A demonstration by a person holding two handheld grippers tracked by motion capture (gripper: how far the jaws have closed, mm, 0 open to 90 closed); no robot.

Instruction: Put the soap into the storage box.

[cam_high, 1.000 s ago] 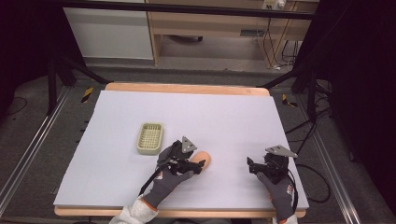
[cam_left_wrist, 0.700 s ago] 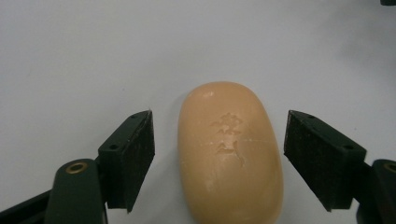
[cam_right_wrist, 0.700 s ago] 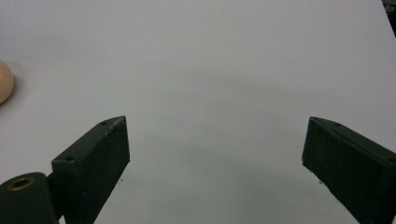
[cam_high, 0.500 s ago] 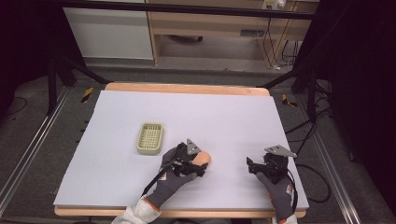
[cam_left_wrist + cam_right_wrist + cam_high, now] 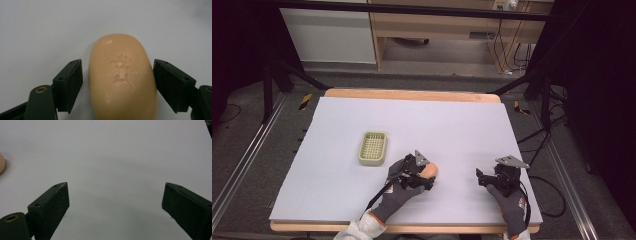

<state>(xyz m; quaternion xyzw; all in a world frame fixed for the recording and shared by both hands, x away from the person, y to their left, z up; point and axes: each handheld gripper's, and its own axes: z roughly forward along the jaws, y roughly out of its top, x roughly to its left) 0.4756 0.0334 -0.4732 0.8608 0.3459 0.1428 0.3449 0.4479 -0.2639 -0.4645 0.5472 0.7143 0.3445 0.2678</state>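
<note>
Soap dish (image 5: pixel 373 148), pale green with a slotted grid floor: standing left of centre on the tabletop (image 5: pixel 452 125), toward the near half, nothing in it. Left tongs (image 5: pixel 428 176), held in a grey-gloved hand (image 5: pixel 399 195): positioned just right of the dish but apart from it, near the middle of the near edge. Bar of soap (image 5: pixel 122 77), peach-coloured, oval, with a stamped mark on its upper face: lying flat on the tabletop between the jaws of the left tongs. In the left gripper view those jaws stand spread, one on each side of the bar; a narrow gap shows at the left jaw, and contact at the right jaw cannot be confirmed. Right tongs (image 5: pixel 484 180), held in the other gloved hand (image 5: pixel 512 207): near the near right corner, well apart from the soap. In the right gripper view (image 5: pixel 115 202) its jaws are spread wide over bare surface, nothing between them.
</note>
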